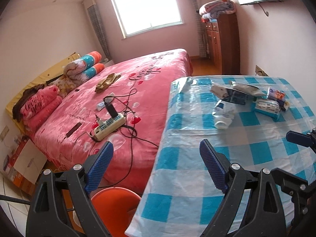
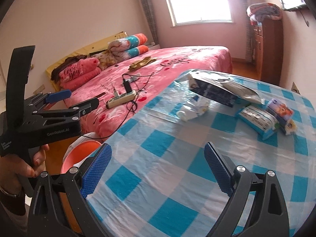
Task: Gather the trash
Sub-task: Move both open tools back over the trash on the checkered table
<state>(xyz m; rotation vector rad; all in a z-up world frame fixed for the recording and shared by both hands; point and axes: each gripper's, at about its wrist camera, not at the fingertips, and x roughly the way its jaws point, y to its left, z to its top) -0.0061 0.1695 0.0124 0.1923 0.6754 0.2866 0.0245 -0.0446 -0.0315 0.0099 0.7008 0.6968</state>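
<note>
Bedroom light from a bright window falls on a tabletop (image 2: 162, 158) covered with a blue-and-white checked cloth under clear plastic, which serves as the landmark. Trash lies in a loose cluster at its far side: a crumpled white plastic bottle (image 2: 194, 108), a flattened dark printed carton (image 2: 215, 91) behind it with a silvery foil pouch (image 2: 243, 90) lying over it, a squashed white-and-blue packet (image 2: 256, 121) to the right, and a small colourful snack box (image 2: 280, 111) just beside that packet.

Nothing looks collected yet, judging by the pile still on the cloth. An orange plastic bin (image 2: 79, 156) sits below the tabletop's near left edge, beside the bed, and is likely the destination, though its contents are mostly hidden.

Both tools are empty. The left gripper (image 1: 156, 164) hangs over that near left edge with jaws spread wide; the right gripper (image 2: 158, 167) hovers above the near cloth, jaws equally released, well apart from the trash.

Beyond the tabletop's left edge stretches a pink bed (image 1: 118, 98) carrying a cream power strip (image 1: 109, 127) and tangled black cables.
</note>
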